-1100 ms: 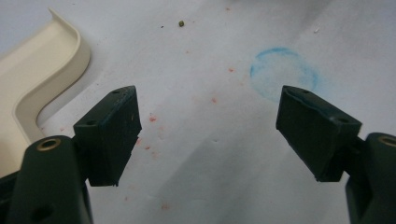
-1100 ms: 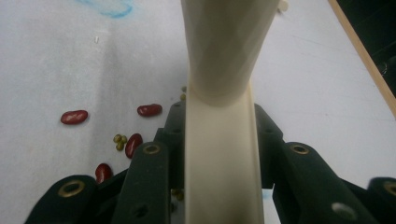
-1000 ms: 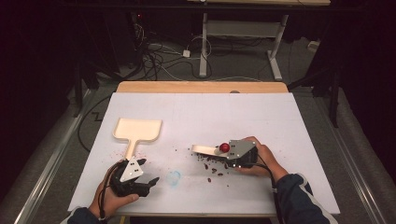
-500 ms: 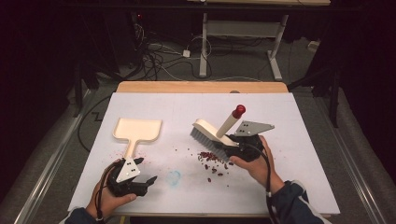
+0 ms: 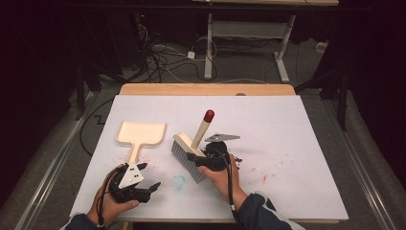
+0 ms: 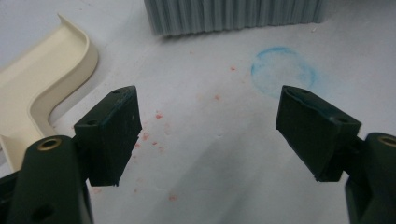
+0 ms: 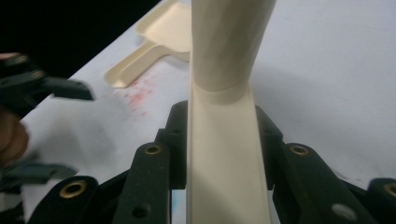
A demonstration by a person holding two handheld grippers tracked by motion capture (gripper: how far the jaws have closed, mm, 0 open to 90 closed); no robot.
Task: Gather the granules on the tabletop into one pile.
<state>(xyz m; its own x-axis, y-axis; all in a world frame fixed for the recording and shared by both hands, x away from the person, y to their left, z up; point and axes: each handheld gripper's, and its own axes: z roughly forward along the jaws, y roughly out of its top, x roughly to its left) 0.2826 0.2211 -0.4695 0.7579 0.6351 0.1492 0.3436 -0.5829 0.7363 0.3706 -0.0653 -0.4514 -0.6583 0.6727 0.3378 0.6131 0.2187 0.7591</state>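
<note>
Here our right gripper clamps its fingers on the brush handle. Our left gripper rests spread-fingered near the dustpan.

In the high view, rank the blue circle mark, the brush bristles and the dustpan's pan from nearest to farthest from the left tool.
From the left tool, open at the table's near left:
1. Blue circle mark, just to its right.
2. Brush bristles, farther right and ahead, brush held by the right tool.
3. Dustpan's pan, ahead toward the far side.
</note>
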